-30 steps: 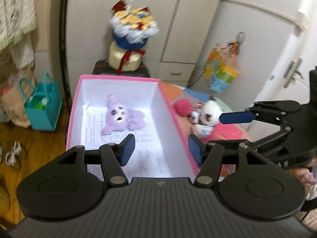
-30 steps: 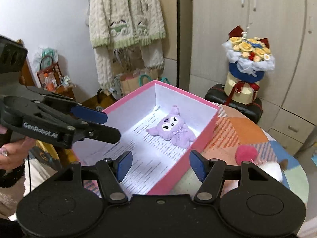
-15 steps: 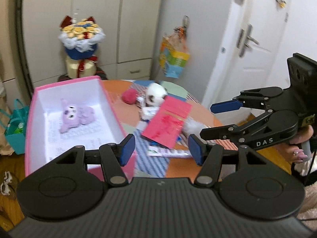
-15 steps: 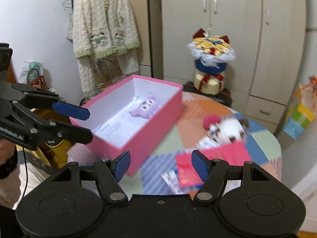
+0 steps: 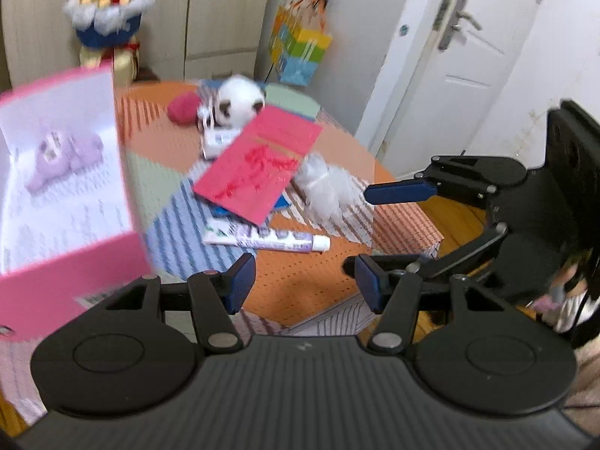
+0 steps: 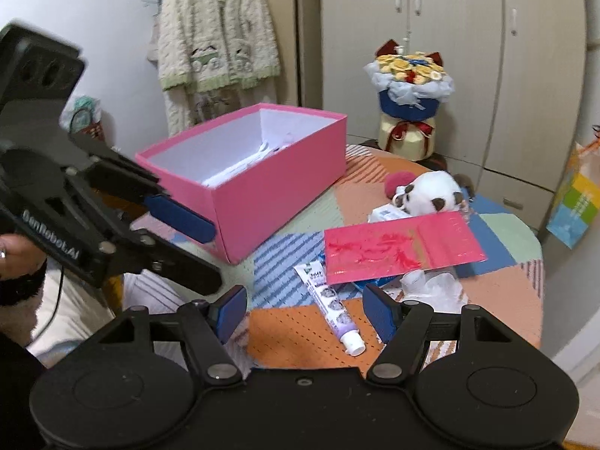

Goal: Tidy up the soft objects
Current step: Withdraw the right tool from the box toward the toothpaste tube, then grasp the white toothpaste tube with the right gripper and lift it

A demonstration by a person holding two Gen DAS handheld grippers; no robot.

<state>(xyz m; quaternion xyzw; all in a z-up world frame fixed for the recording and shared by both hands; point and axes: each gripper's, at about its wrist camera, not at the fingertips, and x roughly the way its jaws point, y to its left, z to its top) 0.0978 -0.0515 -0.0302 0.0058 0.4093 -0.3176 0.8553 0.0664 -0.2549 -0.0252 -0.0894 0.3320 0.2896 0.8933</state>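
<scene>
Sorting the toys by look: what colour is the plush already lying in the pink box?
Pale purple plush; left wrist view shows it best.

purple plush in pink box, panda plush on table

Left claw and right claw both gape wide, gripping nothing.

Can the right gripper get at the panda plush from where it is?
Probably yes. The right gripper is open and empty, and the panda plush lies exposed at the far side; only the red card leans against its near edge.
</scene>
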